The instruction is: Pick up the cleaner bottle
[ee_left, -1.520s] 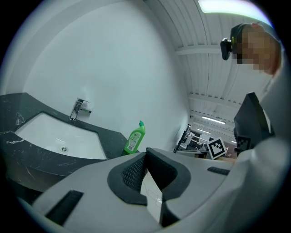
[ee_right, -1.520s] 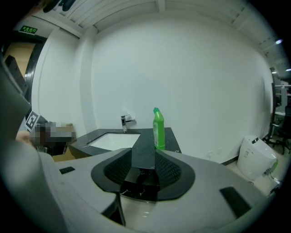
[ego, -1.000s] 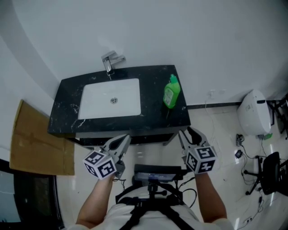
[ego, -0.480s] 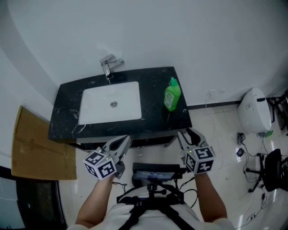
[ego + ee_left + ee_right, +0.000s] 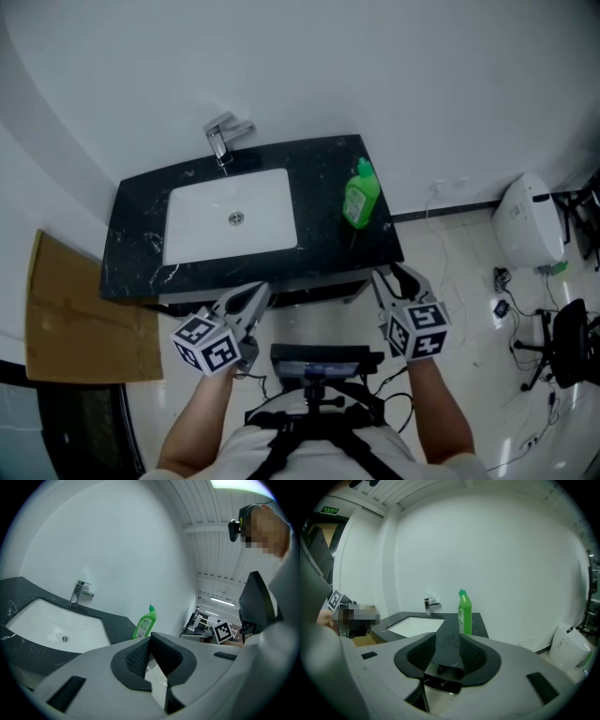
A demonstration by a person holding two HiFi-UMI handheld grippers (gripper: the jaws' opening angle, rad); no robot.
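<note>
The green plastic cleaner bottle [image 5: 360, 195] stands upright on the right end of the black, white-veined stone bench [image 5: 141, 234], to the right of the white rectangular sink basin [image 5: 197, 220] and well apart from the chrome faucet [image 5: 223, 136] at the back. Its long axis runs straight up, from a flattened body with a pale label to a narrow angled cap.

The right tool [image 5: 392, 278] is the nearer one. It hangs in front of the bench's front edge, with the bottle straight ahead of it and well apart. In the right gripper view the bottle [image 5: 464, 613] rises just right of the gap between the jaws. Those jaws stand about half open, and their ribbed black pads have nothing between them. Only bench top shows through the gap.

The left tool [image 5: 255, 292] sits in front of the sink side, with the bottle off to its right. Its jaws meet at the tips, closed on nothing.

My read is that the reach falls to the right hand: forward over the bench edge, jaws either side of the smooth, slippery-looking body, below the neck
</note>
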